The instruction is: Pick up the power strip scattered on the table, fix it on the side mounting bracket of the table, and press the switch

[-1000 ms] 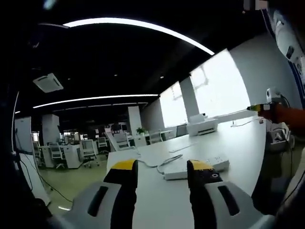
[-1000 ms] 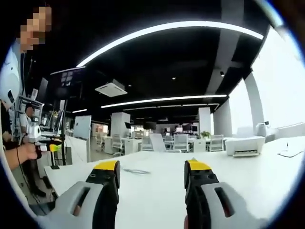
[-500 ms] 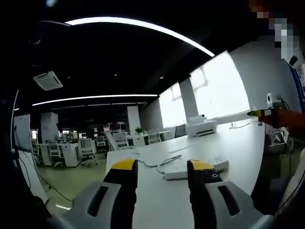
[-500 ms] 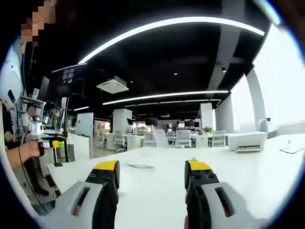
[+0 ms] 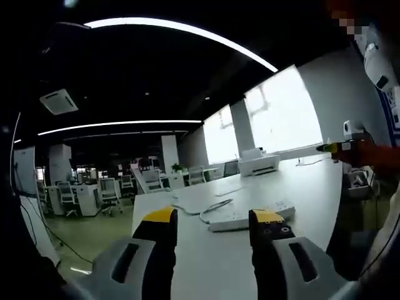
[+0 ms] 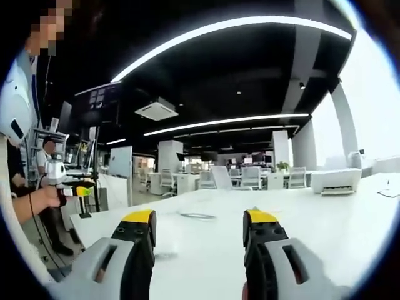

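A white power strip lies flat on the white table, its cable curling off to the left. My left gripper is held open just short of it, the strip showing between and beyond the yellow-tipped jaws. In the right gripper view, my right gripper is open above the bare table, with a thin loop of cable lying ahead between the jaws. The other gripper appears at the left edge, held in a hand.
A white printer stands at the far end of the table, also visible as a printer at the right. A person in white stands at the left. Office desks and chairs fill the room behind. The table's edge drops off to the left.
Both views have shifted slightly with the hands. The power strip now sits a little lower and nearer between the left jaws. Both grippers remain open.
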